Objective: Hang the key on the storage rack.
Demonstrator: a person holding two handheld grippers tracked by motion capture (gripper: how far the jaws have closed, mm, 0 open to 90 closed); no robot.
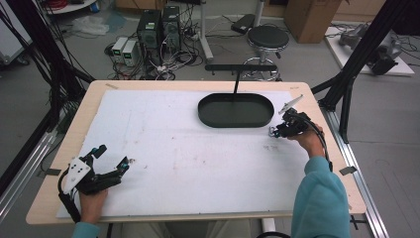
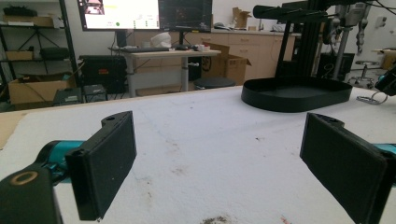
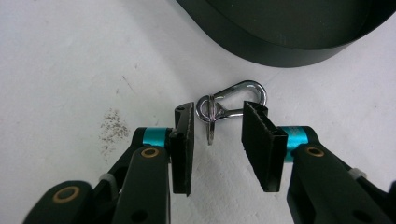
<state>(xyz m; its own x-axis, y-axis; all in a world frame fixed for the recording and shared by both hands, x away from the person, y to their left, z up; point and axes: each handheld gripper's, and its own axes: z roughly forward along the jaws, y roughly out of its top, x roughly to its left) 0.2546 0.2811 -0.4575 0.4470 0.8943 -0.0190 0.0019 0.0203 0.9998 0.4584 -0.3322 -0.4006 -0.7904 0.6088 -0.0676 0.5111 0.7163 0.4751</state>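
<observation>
A shiny metal snap hook [image 3: 232, 101] with a small ring on it lies on the white mat, just in front of the black oval tray [image 3: 280, 52]. My right gripper [image 3: 218, 115] is low over the mat with the hook between its narrowly parted jaws; the pads flank it and I see no firm squeeze. From above, the right gripper [image 1: 274, 132] sits off the tray's [image 1: 236, 124] right end. My left gripper [image 1: 115, 155] rests at the table's near left, wide open and holding nothing [image 2: 219, 128].
A white mat [image 1: 188, 163] covers most of the wooden table. A black T-shaped stand [image 1: 236, 74] rises behind the tray. Black frame posts [image 1: 346, 84] flank the table. A stool [image 1: 267, 37] and computers stand on the floor beyond.
</observation>
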